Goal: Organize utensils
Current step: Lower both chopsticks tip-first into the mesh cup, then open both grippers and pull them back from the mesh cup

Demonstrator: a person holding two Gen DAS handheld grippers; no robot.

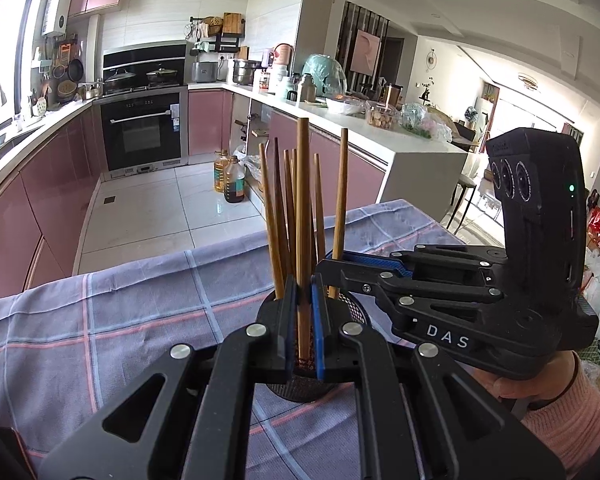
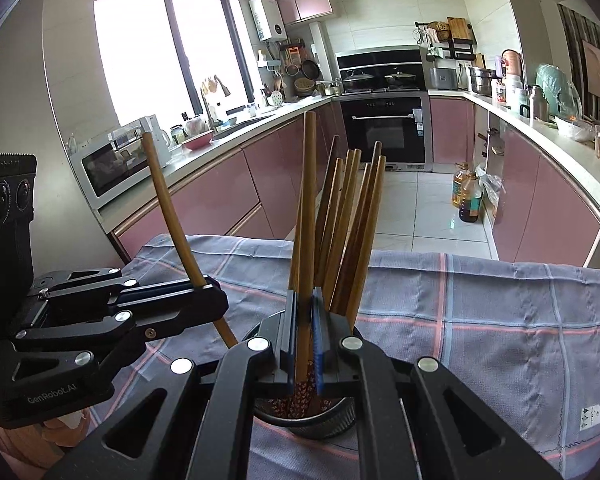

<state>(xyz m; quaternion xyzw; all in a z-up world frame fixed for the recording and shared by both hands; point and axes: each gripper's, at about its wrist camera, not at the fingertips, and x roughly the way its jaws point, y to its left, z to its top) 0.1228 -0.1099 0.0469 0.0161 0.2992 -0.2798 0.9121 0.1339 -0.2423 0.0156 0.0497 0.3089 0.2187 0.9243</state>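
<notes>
A black mesh holder (image 1: 356,312) stands on the checked cloth and holds several brown wooden chopsticks (image 1: 280,216). My left gripper (image 1: 304,316) is shut on one upright chopstick (image 1: 303,200) over the holder. My right gripper (image 1: 332,264) reaches in from the right and is shut on another chopstick (image 1: 342,184). In the right wrist view my right gripper (image 2: 305,328) grips an upright chopstick (image 2: 309,200) above the holder (image 2: 332,424). My left gripper (image 2: 210,284) comes in from the left, shut on a tilted chopstick (image 2: 168,208).
The blue-grey checked cloth (image 1: 120,320) covers the table; its far edge drops to the tiled kitchen floor. Oil bottles (image 1: 230,178) stand on the floor by pink cabinets. A cluttered counter (image 1: 380,120) runs at the right. A person's hand (image 1: 540,384) holds the right gripper.
</notes>
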